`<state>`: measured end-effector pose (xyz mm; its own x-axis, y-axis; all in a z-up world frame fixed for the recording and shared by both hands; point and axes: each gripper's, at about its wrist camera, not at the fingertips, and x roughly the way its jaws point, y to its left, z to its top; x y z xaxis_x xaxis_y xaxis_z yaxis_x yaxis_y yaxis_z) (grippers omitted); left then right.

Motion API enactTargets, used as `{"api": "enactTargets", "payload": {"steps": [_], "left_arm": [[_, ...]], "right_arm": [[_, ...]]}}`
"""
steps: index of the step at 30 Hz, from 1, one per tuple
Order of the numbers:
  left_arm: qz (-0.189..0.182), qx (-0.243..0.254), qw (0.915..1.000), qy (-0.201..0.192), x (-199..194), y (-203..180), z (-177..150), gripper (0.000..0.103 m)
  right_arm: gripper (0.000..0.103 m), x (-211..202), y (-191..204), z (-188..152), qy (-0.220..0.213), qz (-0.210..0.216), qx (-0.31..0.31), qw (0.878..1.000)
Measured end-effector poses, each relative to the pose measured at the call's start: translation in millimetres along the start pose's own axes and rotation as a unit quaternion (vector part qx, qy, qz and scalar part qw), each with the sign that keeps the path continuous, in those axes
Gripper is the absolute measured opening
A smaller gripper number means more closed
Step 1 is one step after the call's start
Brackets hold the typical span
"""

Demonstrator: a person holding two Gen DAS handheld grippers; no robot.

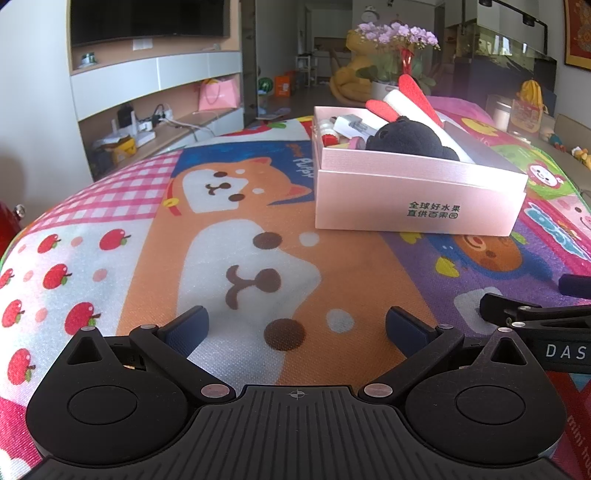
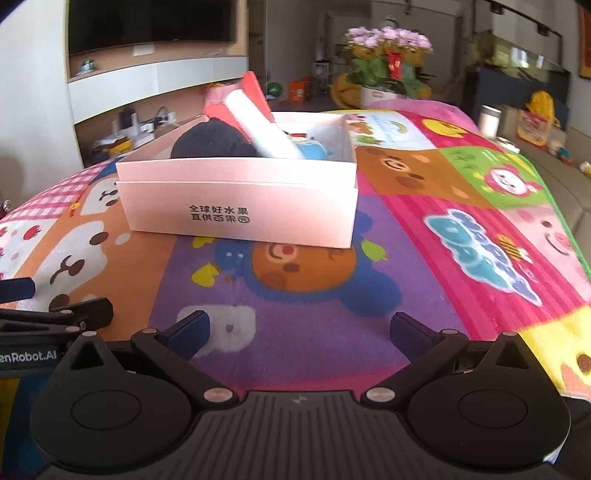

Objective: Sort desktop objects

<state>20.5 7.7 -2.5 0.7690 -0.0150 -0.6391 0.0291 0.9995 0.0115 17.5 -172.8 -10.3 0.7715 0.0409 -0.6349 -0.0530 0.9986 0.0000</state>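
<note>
A pink cardboard box [image 1: 417,206] [image 2: 240,214] stands on the cartoon-printed cloth, ahead of both grippers. It holds a dark plush toy [image 1: 410,138] [image 2: 210,142], a white roll with red ends [image 1: 413,96] [image 2: 258,122], and several small items [image 1: 347,129]. My left gripper [image 1: 297,328] is open and empty, low over the orange dog print. My right gripper [image 2: 301,330] is open and empty too, over the purple patch near the table's front. Each gripper's dark frame shows at the edge of the other's view [image 1: 535,321] [image 2: 55,317].
The colourful cloth [image 1: 221,240] [image 2: 461,221] covers the whole table. A pot of purple flowers [image 1: 395,48] [image 2: 388,55] stands past the far edge. A shelf unit with a dark screen [image 1: 147,22] is at the back left. A white cup [image 2: 489,120] sits at the far right.
</note>
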Motion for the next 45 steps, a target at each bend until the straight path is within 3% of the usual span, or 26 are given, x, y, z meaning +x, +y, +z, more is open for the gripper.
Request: {"api": "enactTargets", "payload": {"steps": [45], "left_arm": [[0.0,0.0,1.0,0.0,0.0,0.2,0.0,0.103]], "right_arm": [[0.103,-2.8,-0.1,-0.7,0.0,-0.001,-0.001,1.0]]}}
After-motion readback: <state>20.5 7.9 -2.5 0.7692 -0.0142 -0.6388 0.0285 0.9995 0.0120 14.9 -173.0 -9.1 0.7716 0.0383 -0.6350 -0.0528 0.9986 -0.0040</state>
